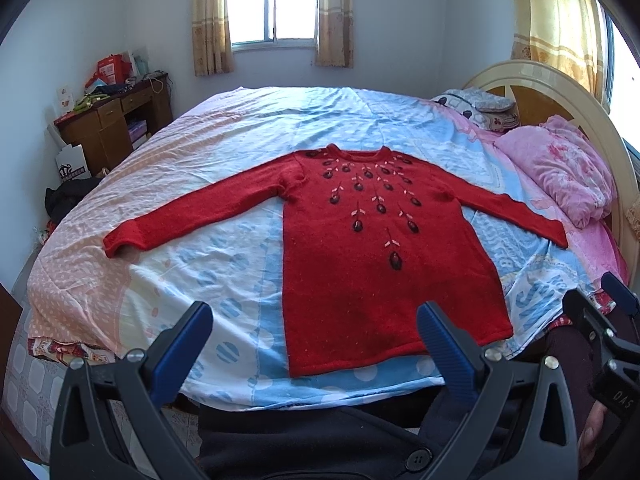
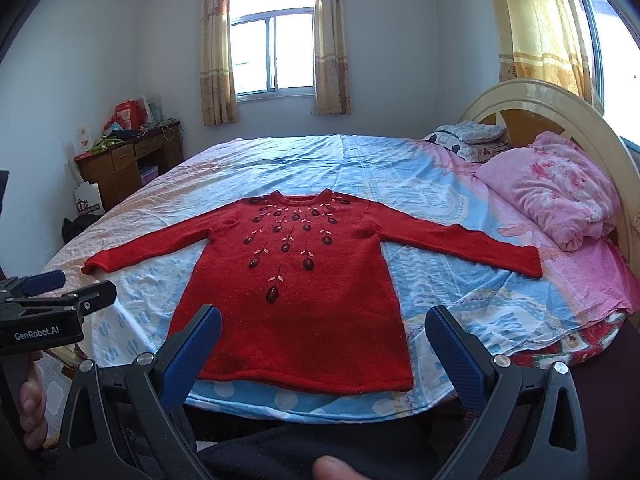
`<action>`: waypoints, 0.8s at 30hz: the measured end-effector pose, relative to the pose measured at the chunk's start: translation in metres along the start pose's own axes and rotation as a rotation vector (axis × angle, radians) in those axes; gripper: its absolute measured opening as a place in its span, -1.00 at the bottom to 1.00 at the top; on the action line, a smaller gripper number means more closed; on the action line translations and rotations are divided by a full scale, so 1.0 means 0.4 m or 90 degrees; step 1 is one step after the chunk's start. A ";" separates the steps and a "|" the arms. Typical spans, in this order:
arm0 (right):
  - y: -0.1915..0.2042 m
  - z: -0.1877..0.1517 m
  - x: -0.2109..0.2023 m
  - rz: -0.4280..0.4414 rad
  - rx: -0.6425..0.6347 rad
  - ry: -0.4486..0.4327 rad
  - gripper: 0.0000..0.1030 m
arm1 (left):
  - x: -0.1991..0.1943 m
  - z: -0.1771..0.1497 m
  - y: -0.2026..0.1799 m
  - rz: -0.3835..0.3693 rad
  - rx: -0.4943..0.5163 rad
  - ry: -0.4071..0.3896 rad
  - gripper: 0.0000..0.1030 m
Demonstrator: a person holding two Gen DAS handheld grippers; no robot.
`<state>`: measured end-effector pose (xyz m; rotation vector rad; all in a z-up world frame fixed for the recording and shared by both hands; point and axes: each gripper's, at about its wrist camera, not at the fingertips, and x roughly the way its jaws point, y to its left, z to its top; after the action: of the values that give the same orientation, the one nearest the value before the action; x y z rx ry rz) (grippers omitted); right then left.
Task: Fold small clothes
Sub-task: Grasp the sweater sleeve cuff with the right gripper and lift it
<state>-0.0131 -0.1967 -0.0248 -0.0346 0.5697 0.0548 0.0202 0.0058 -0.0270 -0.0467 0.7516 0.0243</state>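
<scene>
**Red sweater spread flat on the bed, both grippers wide open**

Bedroom with a big bed [image 1: 248, 120] fills both views, and a sheet with blue, white and pink patches covers it.

Closest of all is the person's dark clothing [image 1: 320, 440], low down between the fingers. The left gripper [image 1: 316, 344] has its two blue-padded fingers spread far apart, and nothing is between them. The right gripper [image 2: 322, 346] is spread wide too, and it holds nothing. Neither one touches the cloth. In the right wrist view the left gripper shows at the left edge, held by a hand [image 2: 30, 412].

Just past the fingertips lies the red sweater [image 1: 372, 272], front side up and flat on the sheet. Its bottom hem is the part nearest the jaws, close to the near edge of the bed. In the left wrist view the hem sits between the two fingers and reaches past the right one. In the right wrist view it fills most of the gap between the fingers. Dark flower shapes with pink stitches run down from the neck. The two sleeves stretch out to each side, well beyond the jaws.

Farther off, a pink quilt [image 2: 556, 192] is bunched up at the right by the round headboard [image 2: 552, 100]. A brown desk [image 1: 112, 124] stands far left. On the back wall is a window [image 2: 272, 52] with curtains.
</scene>
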 end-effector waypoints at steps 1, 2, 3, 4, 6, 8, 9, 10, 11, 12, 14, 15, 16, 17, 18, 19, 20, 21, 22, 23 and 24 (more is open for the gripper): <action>-0.006 -0.001 0.013 0.008 0.003 0.008 0.98 | 0.013 -0.001 -0.001 0.000 0.002 0.007 1.00; -0.012 -0.003 0.027 0.022 0.013 0.014 0.98 | 0.027 -0.001 -0.001 -0.002 0.004 0.014 1.00; -0.020 -0.007 0.047 0.039 0.029 0.018 0.98 | 0.041 0.000 -0.003 -0.006 0.006 0.020 1.00; -0.028 -0.010 0.061 0.048 0.042 0.022 0.98 | 0.055 0.001 -0.003 -0.009 0.008 0.023 1.00; -0.054 -0.015 0.101 0.056 0.069 0.016 0.98 | 0.084 0.006 -0.007 -0.010 0.013 0.023 1.00; -0.090 -0.020 0.142 0.059 0.099 0.026 0.98 | 0.116 0.014 -0.014 -0.005 0.023 0.019 1.00; -0.111 -0.024 0.162 0.055 0.111 0.035 0.98 | 0.139 0.022 -0.020 0.001 0.031 0.020 1.00; -0.130 -0.025 0.180 0.049 0.125 0.042 0.98 | 0.156 0.028 -0.024 0.003 0.035 0.023 1.00; -0.153 -0.032 0.198 0.041 0.137 0.057 0.98 | 0.173 0.035 -0.026 0.002 0.038 0.024 1.00; -0.184 -0.036 0.224 0.032 0.157 0.063 0.98 | 0.196 0.045 -0.032 0.005 0.043 0.024 1.00; -0.224 -0.037 0.260 0.013 0.177 0.063 0.98 | 0.229 0.061 -0.039 0.012 0.053 0.019 1.00; -0.259 -0.042 0.287 -0.002 0.191 0.078 0.98 | 0.247 0.070 -0.045 0.019 0.061 0.013 1.00; -0.285 -0.044 0.306 -0.015 0.198 0.086 0.98 | 0.265 0.080 -0.051 0.029 0.070 0.005 1.00; -0.314 -0.047 0.324 -0.028 0.206 0.094 0.98 | 0.281 0.088 -0.057 0.038 0.080 -0.004 1.00; -0.350 -0.045 0.345 -0.043 0.220 0.094 0.97 | 0.303 0.098 -0.064 0.049 0.089 -0.014 1.00; -0.390 -0.049 0.364 -0.062 0.234 0.105 0.97 | 0.322 0.106 -0.066 0.058 0.092 -0.019 1.00; -0.425 -0.048 0.380 -0.072 0.247 0.105 0.97 | 0.341 0.114 -0.066 0.065 0.095 -0.022 1.00; -0.477 -0.049 0.402 -0.096 0.264 0.115 0.95 | 0.364 0.123 -0.068 0.074 0.096 -0.019 1.00; -0.512 -0.051 0.412 -0.115 0.273 0.128 0.89 | 0.385 0.132 -0.068 0.075 0.096 -0.014 1.00; -0.548 -0.052 0.423 -0.132 0.284 0.138 0.86 | 0.405 0.141 -0.068 0.076 0.093 -0.010 1.00; -0.595 -0.046 0.437 -0.145 0.302 0.138 0.83 | 0.424 0.150 -0.068 0.084 0.090 -0.010 1.00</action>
<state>0.1387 -0.4278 -0.1305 0.3596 0.7808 -0.3092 0.1862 -0.0173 -0.0983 0.1380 0.7377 0.0961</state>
